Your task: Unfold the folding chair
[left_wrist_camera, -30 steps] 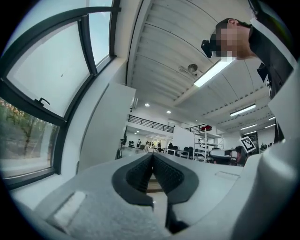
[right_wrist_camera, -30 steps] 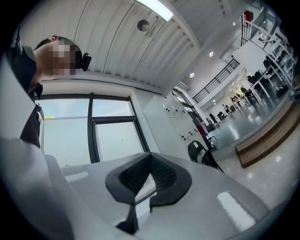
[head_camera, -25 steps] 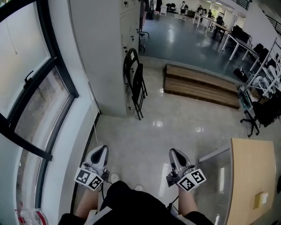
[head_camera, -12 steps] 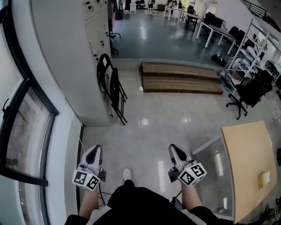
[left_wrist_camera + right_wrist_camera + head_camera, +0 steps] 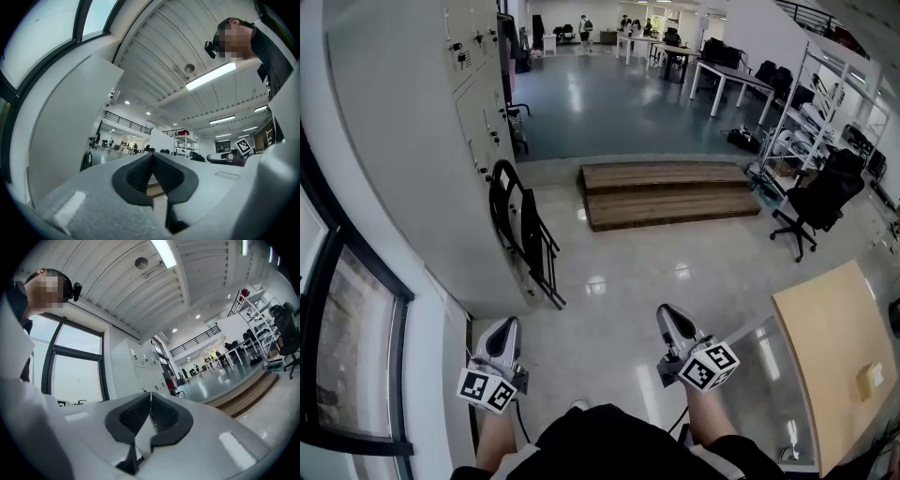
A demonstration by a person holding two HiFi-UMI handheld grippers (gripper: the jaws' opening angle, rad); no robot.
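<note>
A black folding chair (image 5: 523, 232) stands folded, leaning against the white cabinet wall (image 5: 412, 141), ahead and a little left in the head view. Its dark edge (image 5: 86, 160) also shows at the left of the left gripper view. My left gripper (image 5: 503, 331) is held low at the left, shut and with nothing in it, about a step short of the chair. My right gripper (image 5: 671, 322) is level with it to the right, also shut and holding nothing. In both gripper views the jaws meet with nothing between them.
A low wooden platform (image 5: 670, 192) lies across the floor ahead. A black office chair (image 5: 816, 202) stands at the right, a wooden desk (image 5: 830, 347) with a glass panel at the near right. A window (image 5: 347, 356) runs along the left wall. Tables and people stand far back.
I have walked forward and my view has swung right: the folded chair has slid down and left in the head view and come nearer. Both grippers stayed shut, held low in front of me.
</note>
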